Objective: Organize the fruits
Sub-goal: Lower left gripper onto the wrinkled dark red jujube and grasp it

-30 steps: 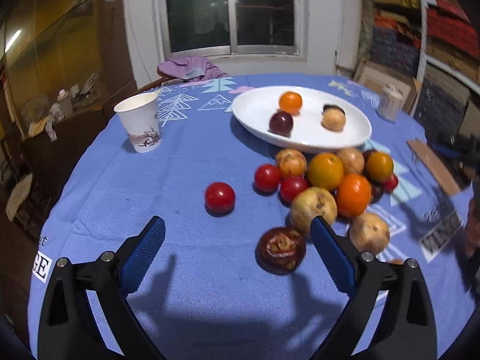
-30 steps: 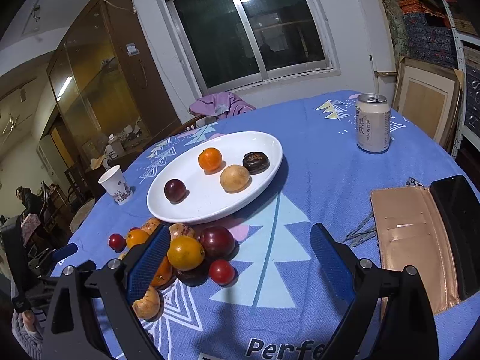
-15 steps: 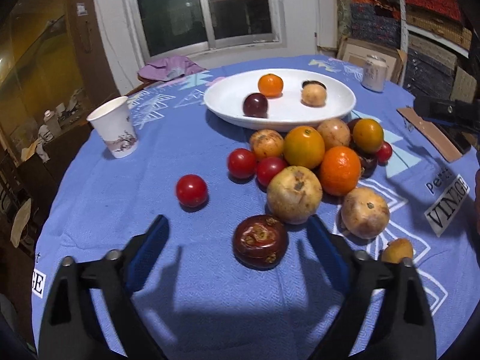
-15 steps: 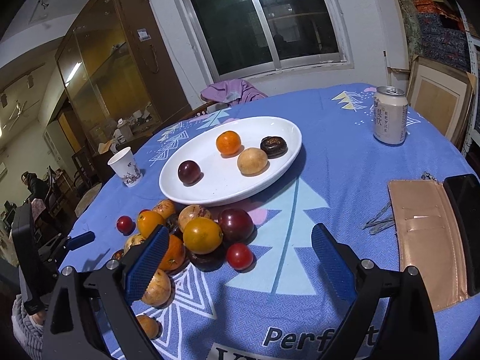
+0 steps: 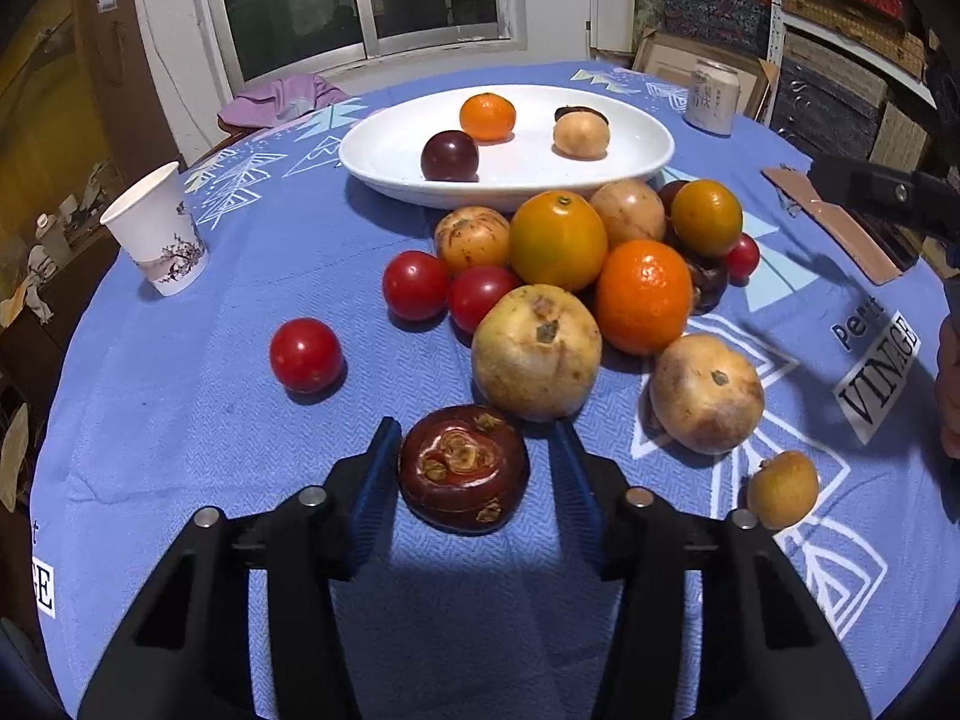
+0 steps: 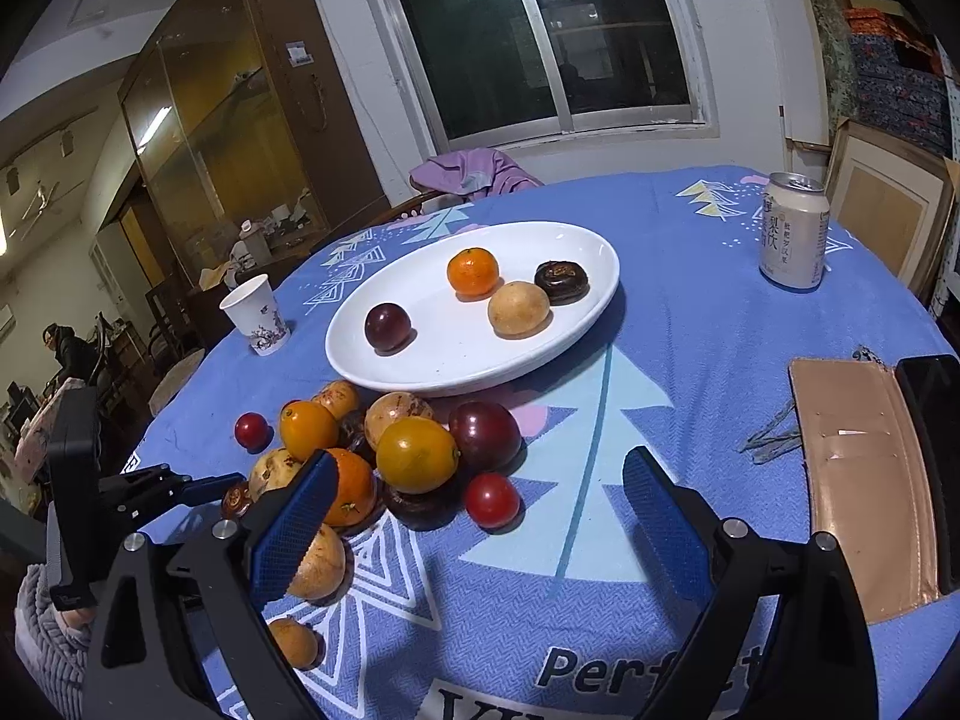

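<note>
A dark red mangosteen (image 5: 464, 468) lies on the blue tablecloth between the blue pads of my left gripper (image 5: 474, 474); the left pad touches it and a small gap shows at the right pad. Behind it is a pile of fruit (image 5: 558, 294): oranges, tomatoes and pale round fruits. A lone tomato (image 5: 305, 354) lies to the left. The white plate (image 5: 396, 150) holds several fruits. My right gripper (image 6: 474, 516) is open and empty above the cloth, right of the pile (image 6: 414, 456). The left gripper shows in the right wrist view (image 6: 198, 489).
A paper cup (image 5: 159, 231) stands at the left. A drink can (image 6: 792, 231) stands at the far right. A tan wallet (image 6: 864, 474) and a dark phone (image 6: 936, 414) lie at the right edge. A small brown fruit (image 5: 783, 489) lies apart.
My left gripper has moved forward and narrowed around the mangosteen. My right gripper has shifted a little closer to the fruit pile and stays open.
</note>
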Demonstrator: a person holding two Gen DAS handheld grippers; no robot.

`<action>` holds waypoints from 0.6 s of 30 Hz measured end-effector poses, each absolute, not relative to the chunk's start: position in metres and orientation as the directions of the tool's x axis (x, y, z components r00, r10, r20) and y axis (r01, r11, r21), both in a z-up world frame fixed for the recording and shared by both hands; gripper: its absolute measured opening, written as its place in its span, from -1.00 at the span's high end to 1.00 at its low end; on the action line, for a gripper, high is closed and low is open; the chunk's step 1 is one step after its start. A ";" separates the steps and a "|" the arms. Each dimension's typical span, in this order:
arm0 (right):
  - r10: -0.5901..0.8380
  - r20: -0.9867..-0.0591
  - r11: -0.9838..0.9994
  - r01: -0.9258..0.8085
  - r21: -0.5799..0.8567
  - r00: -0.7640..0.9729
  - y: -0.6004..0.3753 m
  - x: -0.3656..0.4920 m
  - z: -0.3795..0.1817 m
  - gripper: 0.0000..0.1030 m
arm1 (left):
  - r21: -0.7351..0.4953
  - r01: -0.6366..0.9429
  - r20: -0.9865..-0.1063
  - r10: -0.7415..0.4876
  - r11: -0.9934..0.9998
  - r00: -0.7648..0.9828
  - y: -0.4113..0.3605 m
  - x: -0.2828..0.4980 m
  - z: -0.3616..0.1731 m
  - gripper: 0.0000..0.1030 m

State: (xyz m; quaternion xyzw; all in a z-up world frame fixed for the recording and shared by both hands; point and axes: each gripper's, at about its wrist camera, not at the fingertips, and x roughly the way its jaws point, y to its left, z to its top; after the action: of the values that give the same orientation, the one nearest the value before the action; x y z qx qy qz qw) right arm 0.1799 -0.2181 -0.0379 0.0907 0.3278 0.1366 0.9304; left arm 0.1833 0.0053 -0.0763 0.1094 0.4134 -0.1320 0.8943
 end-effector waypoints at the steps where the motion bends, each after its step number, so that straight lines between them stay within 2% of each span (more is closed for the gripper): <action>1: 0.321 -0.583 0.945 -0.206 0.256 0.746 -0.216 0.178 -0.037 -0.88 | 0.077 0.318 -0.768 -0.147 0.945 0.623 0.008 0.184 -0.076 0.15; 7: 0.433 -0.571 0.900 -0.372 0.227 0.697 -0.188 0.151 -0.035 -0.87 | 0.060 0.243 -0.756 -0.116 0.968 0.645 0.026 0.184 -0.071 0.19; 10: 0.462 -0.600 0.862 -0.490 0.130 0.653 -0.155 0.135 -0.041 -0.83 | 0.021 0.183 -0.750 -0.106 0.983 0.653 0.042 0.187 -0.065 0.19; 14: 0.436 -0.681 0.814 -0.581 0.020 0.588 -0.120 0.125 -0.059 -0.51 | 0.006 0.156 -0.769 -0.095 0.988 0.633 0.048 0.192 -0.069 0.19; 16: 0.435 -0.695 0.809 -0.588 0.022 0.572 -0.118 0.125 -0.061 -0.30 | 0.023 0.168 -0.772 -0.089 0.985 0.629 0.044 0.191 -0.071 0.19; 18: 0.438 -0.703 0.817 -0.574 0.052 0.560 -0.123 0.128 -0.062 -0.22 | 0.032 0.179 -0.773 -0.089 0.983 0.628 0.040 0.191 -0.073 0.18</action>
State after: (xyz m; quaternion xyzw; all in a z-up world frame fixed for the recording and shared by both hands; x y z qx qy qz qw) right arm 0.1284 -0.1235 -0.0623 -0.0920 0.3703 0.2879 0.8784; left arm 0.1908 0.0401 -0.0728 0.0528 0.4251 -0.0744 0.9005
